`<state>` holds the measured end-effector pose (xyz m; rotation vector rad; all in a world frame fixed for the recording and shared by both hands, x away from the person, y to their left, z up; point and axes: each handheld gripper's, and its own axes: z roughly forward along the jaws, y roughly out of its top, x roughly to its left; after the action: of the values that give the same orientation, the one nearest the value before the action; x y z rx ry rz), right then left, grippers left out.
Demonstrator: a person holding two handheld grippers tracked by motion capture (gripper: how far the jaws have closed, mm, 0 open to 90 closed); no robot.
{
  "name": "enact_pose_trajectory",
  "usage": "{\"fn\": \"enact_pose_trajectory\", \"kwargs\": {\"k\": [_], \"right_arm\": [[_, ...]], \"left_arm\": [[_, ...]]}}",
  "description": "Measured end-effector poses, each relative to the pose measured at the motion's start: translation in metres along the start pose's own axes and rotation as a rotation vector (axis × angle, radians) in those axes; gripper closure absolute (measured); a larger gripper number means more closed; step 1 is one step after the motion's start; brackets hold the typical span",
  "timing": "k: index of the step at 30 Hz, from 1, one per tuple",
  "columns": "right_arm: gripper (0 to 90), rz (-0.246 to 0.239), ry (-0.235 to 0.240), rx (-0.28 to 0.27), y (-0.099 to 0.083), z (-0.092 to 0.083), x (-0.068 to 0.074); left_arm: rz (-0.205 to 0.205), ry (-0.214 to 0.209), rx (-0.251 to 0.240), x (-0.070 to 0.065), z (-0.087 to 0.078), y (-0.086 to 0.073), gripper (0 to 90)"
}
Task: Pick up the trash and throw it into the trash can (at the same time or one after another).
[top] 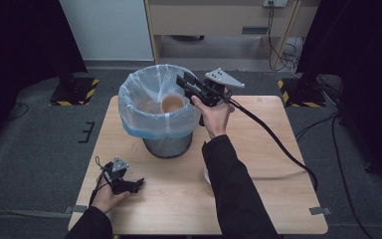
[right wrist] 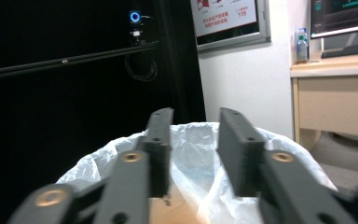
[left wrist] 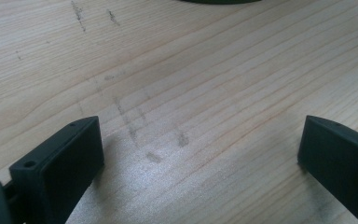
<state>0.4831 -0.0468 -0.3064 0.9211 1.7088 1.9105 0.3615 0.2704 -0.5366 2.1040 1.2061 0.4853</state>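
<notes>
A metal waste bin [top: 167, 144] lined with a pale blue plastic bag [top: 129, 94] stands at the back middle of the wooden table [top: 258, 164]. A round tan thing [top: 172, 103] lies inside it. My right gripper [top: 185, 79] hovers over the bin's right rim, pointing left. In the right gripper view, my right gripper [right wrist: 195, 116] has its jaws apart with nothing between them, and the bag [right wrist: 289, 149] lies just below. My left gripper [top: 138, 183] rests at the table's front left. In the left gripper view, my left gripper [left wrist: 200, 126] stands wide open over bare wood [left wrist: 191, 70].
The right gripper's black cable [top: 273, 139] runs across the table's right side and off its edge. Black stands on yellow-and-black striped bases [top: 74, 92] sit on the floor at both back corners. A wooden desk [top: 219, 20] stands behind the table.
</notes>
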Motion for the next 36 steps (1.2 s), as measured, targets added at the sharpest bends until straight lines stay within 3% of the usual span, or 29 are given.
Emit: {"fn": "enact_pose_trajectory", "kwargs": {"k": [7, 12, 17, 25, 36], "right_arm": [[44.7, -0.023, -0.039, -0.059, 0.016, -0.017, -0.006], [35.6, -0.026, -0.103, -0.095, 0.03, -0.046, -0.026], [33.4, -0.042, -0.138, -0.074, 0.027, -0.081, -0.043], [33.6, -0.04, -0.165, 0.018, -0.01, -0.134, -0.064], [32.7, -0.001, -0.159, 0.197, -0.086, -0.197, -0.085]], "left_arm": [[0.0, 0.0, 0.0, 0.0, 0.0, 0.0, 0.0], [0.0, 0.0, 0.0, 0.0, 0.0, 0.0, 0.0], [-0.001, 0.0, 0.0, 0.0, 0.0, 0.0, 0.0], [0.001, 0.0, 0.002, 0.0, 0.0, 0.0, 0.0], [0.0, 0.0, 0.001, 0.0, 0.0, 0.0, 0.0]]}}
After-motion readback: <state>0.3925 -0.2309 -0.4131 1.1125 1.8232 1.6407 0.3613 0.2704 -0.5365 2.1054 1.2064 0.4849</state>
